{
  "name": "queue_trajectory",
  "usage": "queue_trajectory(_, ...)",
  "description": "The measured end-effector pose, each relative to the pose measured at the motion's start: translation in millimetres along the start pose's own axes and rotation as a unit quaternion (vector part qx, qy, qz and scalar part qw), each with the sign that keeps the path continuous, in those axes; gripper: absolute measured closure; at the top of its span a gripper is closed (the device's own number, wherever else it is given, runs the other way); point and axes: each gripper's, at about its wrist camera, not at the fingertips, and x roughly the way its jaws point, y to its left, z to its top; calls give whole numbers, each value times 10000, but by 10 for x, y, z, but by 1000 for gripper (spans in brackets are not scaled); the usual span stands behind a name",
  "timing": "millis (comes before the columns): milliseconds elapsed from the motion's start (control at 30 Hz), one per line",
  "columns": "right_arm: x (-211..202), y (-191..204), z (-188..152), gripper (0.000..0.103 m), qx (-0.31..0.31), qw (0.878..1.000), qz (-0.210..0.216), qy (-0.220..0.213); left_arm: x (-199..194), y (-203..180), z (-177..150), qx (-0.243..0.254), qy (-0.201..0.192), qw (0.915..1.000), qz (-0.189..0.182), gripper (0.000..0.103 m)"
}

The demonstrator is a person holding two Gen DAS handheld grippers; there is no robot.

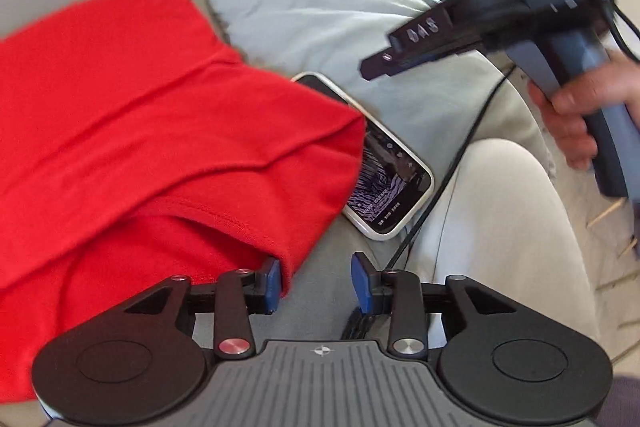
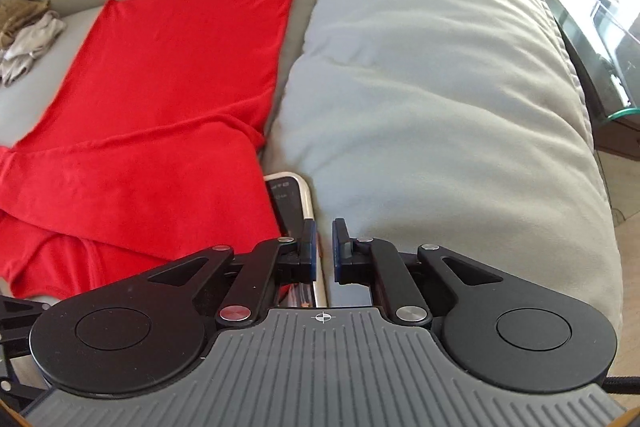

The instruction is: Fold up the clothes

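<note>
On a pale grey sofa seat [image 2: 72, 27], at far left in the right wrist view, a small heap of crumpled beige and white clothes [image 2: 28, 35] lay by the backrest. Beside it a bright red knit garment [image 2: 168, 67] lay spread along the seat, one layer folded over another near its close end. Its edge draped over part of a white-cased smartphone [image 1: 394, 183] with a lit screen. Right of that bulged a large pale grey cushion [image 2: 440, 87].

The left gripper [image 1: 315, 281] hung low at the red garment's near corner, jaws apart and empty, one blue pad touching the hem. The right gripper [image 2: 323, 247] hovered above the phone's edge, jaws slightly parted, clasping nothing; a hand [image 1: 584, 115] held its handle.

Judging from this, folding well would mean pinching only cloth at the corners, lifting it clear of the phone, and keeping the edges aligned.
</note>
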Motion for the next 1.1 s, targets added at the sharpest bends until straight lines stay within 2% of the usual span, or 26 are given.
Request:
queue_trajectory(33, -48, -1, 23, 76, 64, 9999, 94, -57, -41, -34, -2, 144, -26, 9999, 40, 67)
queue_trajectory(100, -134, 24, 84, 74, 198, 9991, 330, -172, -196, 85, -37, -155, -200, 9996, -111, 63)
queue_trajectory(167, -170, 103, 152, 66, 351, 9971, 624, -250, -351, 203, -72, -456, -375, 9979, -263, 60)
queue_trajectory(200, -145, 184, 186, 64, 346, 9963, 738, -257, -366, 263, -65, -690, -463, 9957, -412, 54)
queue_trajectory(267, -69, 373, 252, 62, 282, 9949, 941, -251, -234, 291, -24, -939, -448, 9927, -614, 53)
queue_trajectory(300, -30, 468, 285, 62, 250, 9939, 1042, -248, -135, 254, -16, -898, -341, 9936, -598, 54)
queue_trajectory(433, 77, 672, 283, 61, 111, 9936, 1125, -17, 75, 164, -80, -772, 26, 9954, -566, 55)
queue_trajectory(500, 42, 538, 222, 58, 138, 9951, 981, -54, 80, 176, -106, -827, 31, 9949, -575, 55)
queue_trajectory(567, 63, 335, 121, 58, 169, 9957, 906, 86, 81, 192, -109, -903, -2, 9943, -563, 55)
queue_trajectory(667, 138, 104, -46, 60, 94, 9953, 895, 363, 113, 176, -84, -915, -9, 9945, -504, 55)
queue_trajectory(800, 222, 93, -202, 63, -144, 9941, 997, 407, 140, 178, -74, -950, 37, 9944, -467, 55)
queue_trajectory(867, 248, 129, -249, 73, -301, 9943, 957, 369, 115, 185, -86, -950, 46, 9945, -428, 55)
queue_trajectory(1000, 251, 239, -366, 79, -773, 9933, 816, 251, 69, 229, -93, -1062, 37, 9935, -412, 55)
queue_trajectory(1100, 247, 329, -457, 91, -1176, 9914, 569, 79, 87, 220, -91, -1068, 54, 9934, -409, 55)
